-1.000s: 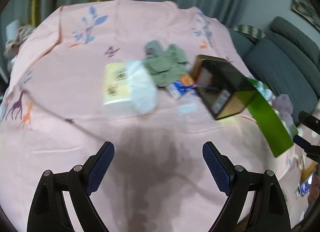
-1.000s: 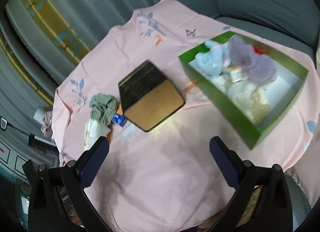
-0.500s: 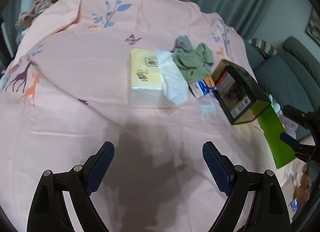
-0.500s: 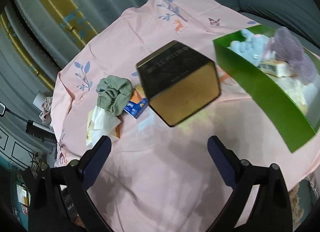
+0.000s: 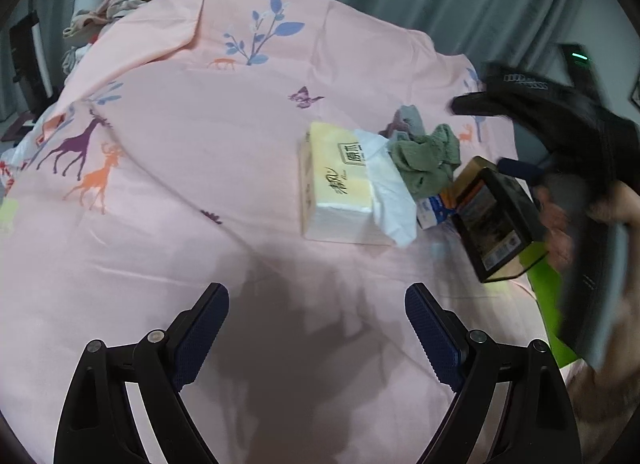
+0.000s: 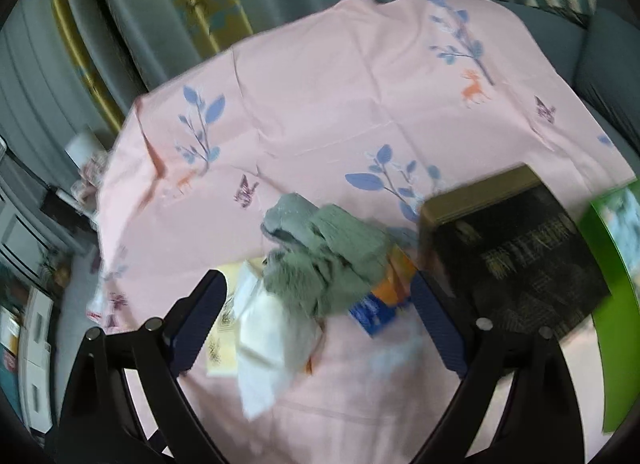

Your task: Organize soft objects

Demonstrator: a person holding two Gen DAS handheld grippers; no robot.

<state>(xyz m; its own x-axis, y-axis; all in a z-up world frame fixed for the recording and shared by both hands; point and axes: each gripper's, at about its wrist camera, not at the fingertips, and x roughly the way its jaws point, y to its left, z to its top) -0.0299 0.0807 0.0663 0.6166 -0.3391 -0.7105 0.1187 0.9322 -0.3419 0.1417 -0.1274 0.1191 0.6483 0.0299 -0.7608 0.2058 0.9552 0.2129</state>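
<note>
While green box (image 6: 608, 304) at right edge of right wrist view already shows pale soft item, green cloth (image 6: 324, 260) lies loose on pink sheet (image 6: 320, 112), frame centre: task seems partly done. Right gripper (image 6: 316, 308) jaws apart, empty, cloth just ahead between tips. Left gripper (image 5: 316, 328) spread, empty, cloth well off upper right.

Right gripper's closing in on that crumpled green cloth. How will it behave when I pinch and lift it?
The green cloth lies bunched in loose folds, so it will probably droop and unfurl. It drapes over the tissue pack and the small blue-orange packet, so it may drag them.
</note>
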